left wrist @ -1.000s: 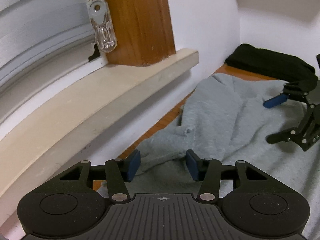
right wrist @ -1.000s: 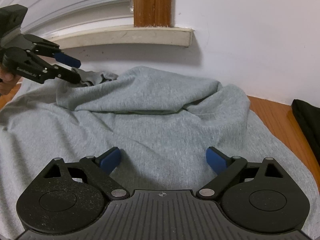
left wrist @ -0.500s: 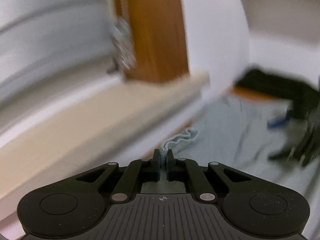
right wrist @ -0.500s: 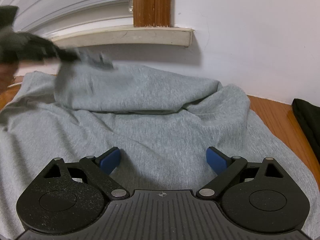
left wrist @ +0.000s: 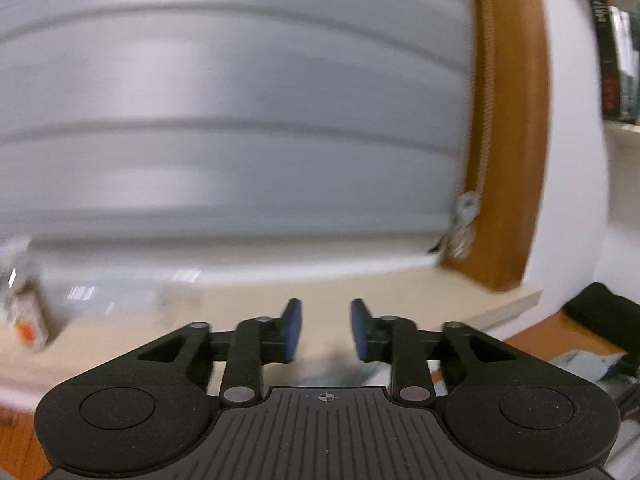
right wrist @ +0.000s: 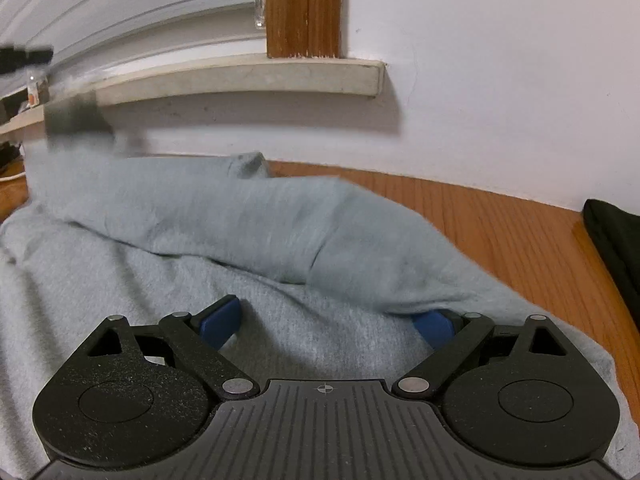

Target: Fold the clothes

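Garment (right wrist: 280,280) on table (right wrist: 500,224), below sill (right wrist: 240,76)

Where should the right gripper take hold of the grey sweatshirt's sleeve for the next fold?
Probably at the cuff end of the sleeve, which lies stretched across the grey sweatshirt toward the far left. Come from above, pads straddling the narrow band. The right gripper rests open on the body; the left gripper is opening, empty.

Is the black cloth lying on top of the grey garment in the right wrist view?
No, the black cloth lies on the wooden table at the right edge, apart from the grey garment.
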{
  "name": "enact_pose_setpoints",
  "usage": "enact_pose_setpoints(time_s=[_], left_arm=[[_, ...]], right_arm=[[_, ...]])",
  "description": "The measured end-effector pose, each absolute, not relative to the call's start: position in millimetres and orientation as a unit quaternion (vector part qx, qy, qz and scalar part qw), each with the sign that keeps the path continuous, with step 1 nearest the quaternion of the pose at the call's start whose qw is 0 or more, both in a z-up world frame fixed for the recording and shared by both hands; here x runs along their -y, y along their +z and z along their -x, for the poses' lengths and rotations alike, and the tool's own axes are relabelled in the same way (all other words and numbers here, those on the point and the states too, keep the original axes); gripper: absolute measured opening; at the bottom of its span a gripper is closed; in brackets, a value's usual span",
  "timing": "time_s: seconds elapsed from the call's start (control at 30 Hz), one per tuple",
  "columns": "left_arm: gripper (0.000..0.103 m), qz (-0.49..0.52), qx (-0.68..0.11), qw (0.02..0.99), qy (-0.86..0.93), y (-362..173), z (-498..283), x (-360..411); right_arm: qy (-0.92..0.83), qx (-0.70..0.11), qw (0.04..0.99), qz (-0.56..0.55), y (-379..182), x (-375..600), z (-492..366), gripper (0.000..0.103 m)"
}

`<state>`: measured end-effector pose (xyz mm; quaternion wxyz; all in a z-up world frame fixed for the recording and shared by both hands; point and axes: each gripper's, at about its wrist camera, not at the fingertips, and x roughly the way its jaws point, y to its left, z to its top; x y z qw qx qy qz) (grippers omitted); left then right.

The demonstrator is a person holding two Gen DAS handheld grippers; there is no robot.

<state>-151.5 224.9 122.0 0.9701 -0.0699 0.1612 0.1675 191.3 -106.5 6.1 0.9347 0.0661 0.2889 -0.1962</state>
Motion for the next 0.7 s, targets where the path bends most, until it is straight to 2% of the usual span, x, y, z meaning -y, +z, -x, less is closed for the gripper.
enact_pose_setpoints(time_s=[0.03,0.13,0.2,0.23,0.3,0.47,0.6,0.7], left_arm=[[0.045,0.074,-0.169,0.969,0.166,114.7,153.6,-226.2],[0.045,0.077,-0.193,0.967,0.151,94.7,154.1,-224.0],[0.045,0.076,-0.207,0.966,0.132,82.4,148.6,-220.0],[0.053,0.075,-0.213,0.967,0.121,76.6,144.2,-213.5],[0.060,0.068,-0.223,0.968,0.097,67.1,135.4,-196.2],[0.060,0.047,-0.241,0.969,0.029,51.8,115.7,-147.6],[0.067,0.025,-0.249,0.968,-0.014,37.6,104.9,-116.9],[0.066,-0.009,-0.263,0.965,-0.022,23.7,100.4,-99.7]], right_arm=[[-0.195,-0.283,0.937,-0.067,6.9,106.3,-189.4,0.092],[-0.187,-0.250,0.948,-0.066,13.2,104.9,-174.8,0.092],[-0.188,-0.241,0.951,-0.049,20.4,102.5,-166.6,0.086],[-0.186,-0.238,0.952,-0.046,25.1,101.9,-162.3,0.085],[-0.177,-0.230,0.956,-0.039,35.8,100.5,-154.4,0.083],[-0.182,-0.225,0.957,0.009,54.0,92.9,-149.4,0.083],[-0.152,-0.255,0.955,0.026,50.4,84.7,-177.7,0.083],[-0.126,-0.282,0.950,0.044,41.7,73.1,-207.4,0.081]])
